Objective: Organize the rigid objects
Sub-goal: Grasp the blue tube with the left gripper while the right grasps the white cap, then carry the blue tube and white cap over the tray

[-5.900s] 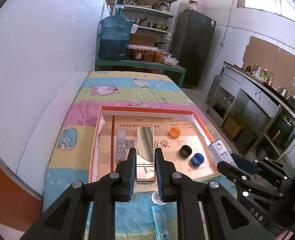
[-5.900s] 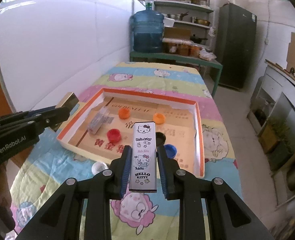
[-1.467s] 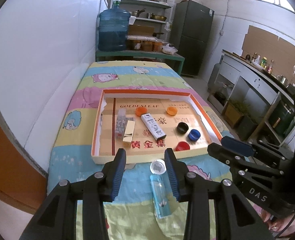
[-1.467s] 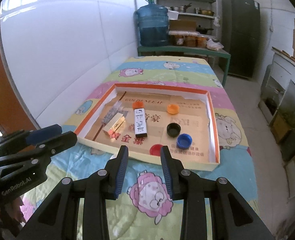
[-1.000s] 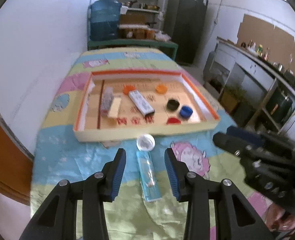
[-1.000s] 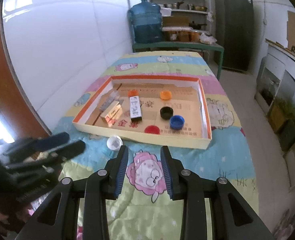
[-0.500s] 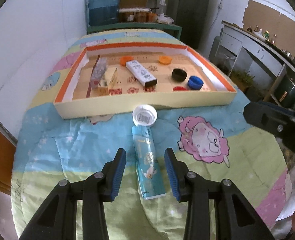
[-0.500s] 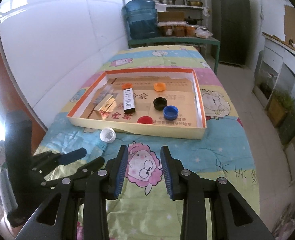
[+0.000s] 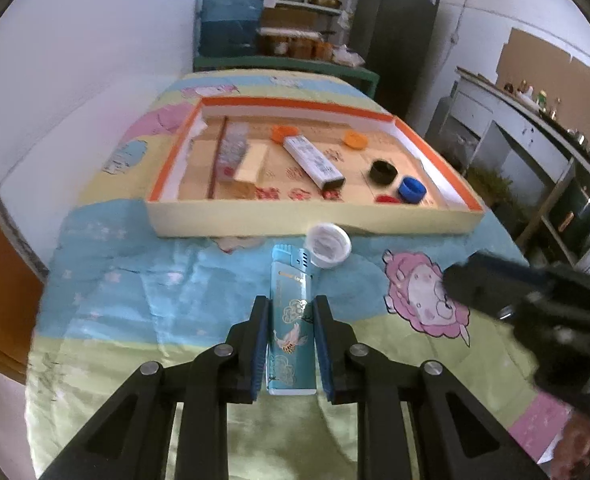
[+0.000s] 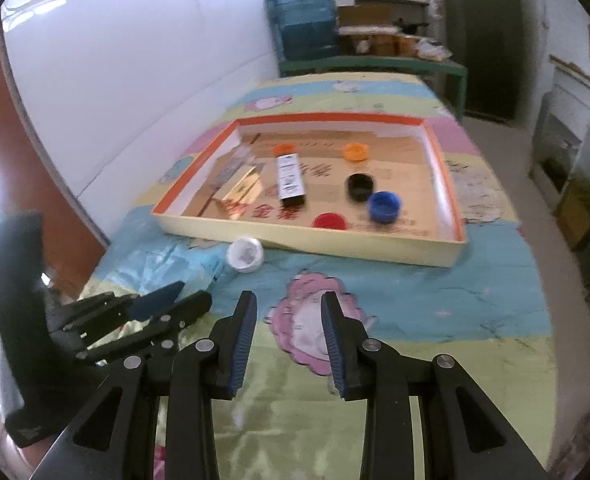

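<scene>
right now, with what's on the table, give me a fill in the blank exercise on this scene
1. The left gripper has its fingers on either side of the blue ____.
2. The white cap lies ____ the tray.
3. The right gripper holds ____.
4. Beside the black cap sits a ____ cap.

Missing words: lighter; outside; nothing; blue

Lighter (image 9: 291, 320) turquoise, goldfish print; cap (image 9: 328, 245) white; tray (image 9: 255, 220) cream, orange rim; blanket (image 9: 135, 288) pastel cartoon sheep.

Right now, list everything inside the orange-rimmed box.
Inside the box: two orange caps, a black cap, a blue cap, a red cap, a white printed carton, a gold box and a clear packet. The near wall hides the floor behind it.
</scene>
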`<state>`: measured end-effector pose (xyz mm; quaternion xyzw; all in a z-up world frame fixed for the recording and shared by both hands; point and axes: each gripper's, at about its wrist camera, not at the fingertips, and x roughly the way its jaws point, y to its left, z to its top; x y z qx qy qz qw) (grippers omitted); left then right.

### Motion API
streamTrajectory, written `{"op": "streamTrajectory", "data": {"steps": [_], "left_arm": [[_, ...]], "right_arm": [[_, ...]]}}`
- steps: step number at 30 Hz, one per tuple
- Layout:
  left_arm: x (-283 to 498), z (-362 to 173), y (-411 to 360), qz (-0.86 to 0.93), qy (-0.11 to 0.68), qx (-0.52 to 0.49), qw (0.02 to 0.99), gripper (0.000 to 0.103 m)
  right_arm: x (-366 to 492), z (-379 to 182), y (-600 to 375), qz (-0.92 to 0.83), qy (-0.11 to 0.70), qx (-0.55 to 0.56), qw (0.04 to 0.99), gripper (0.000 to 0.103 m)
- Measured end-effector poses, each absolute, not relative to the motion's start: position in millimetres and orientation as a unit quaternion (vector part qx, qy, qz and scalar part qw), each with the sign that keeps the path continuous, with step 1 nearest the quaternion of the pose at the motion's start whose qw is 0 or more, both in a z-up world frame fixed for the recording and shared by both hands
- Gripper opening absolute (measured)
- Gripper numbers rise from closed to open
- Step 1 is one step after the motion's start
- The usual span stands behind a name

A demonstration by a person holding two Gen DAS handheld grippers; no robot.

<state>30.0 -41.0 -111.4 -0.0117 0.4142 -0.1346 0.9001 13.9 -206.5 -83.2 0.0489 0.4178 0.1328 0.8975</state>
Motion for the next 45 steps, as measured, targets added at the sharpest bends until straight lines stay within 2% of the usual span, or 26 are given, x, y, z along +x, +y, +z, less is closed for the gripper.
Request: {"op": "streamTrajectory", "data": {"steps": [13,24,45], "left_arm": [[38.2,-90.1,12.8,-0.091,0.394,-0.046,0.914,0.022],[46.6,-93.9,22.2,-0.097,0.397,-0.063,0.911,0.022],[48.0,-75.6,1.3,-0.131,0.382,-0.058,0.913,0.022]], "right_arm": [[71.7,-121.9,-144.2,0.151,0.442,0.004,0.884,0.034],[84.2,-127.7,-132.5,0.132,0.431,-0.037,0.892,0.030],[53.8,-89.3,-162.1,0.127,0.394,-0.018,0.910,0.030]]}}
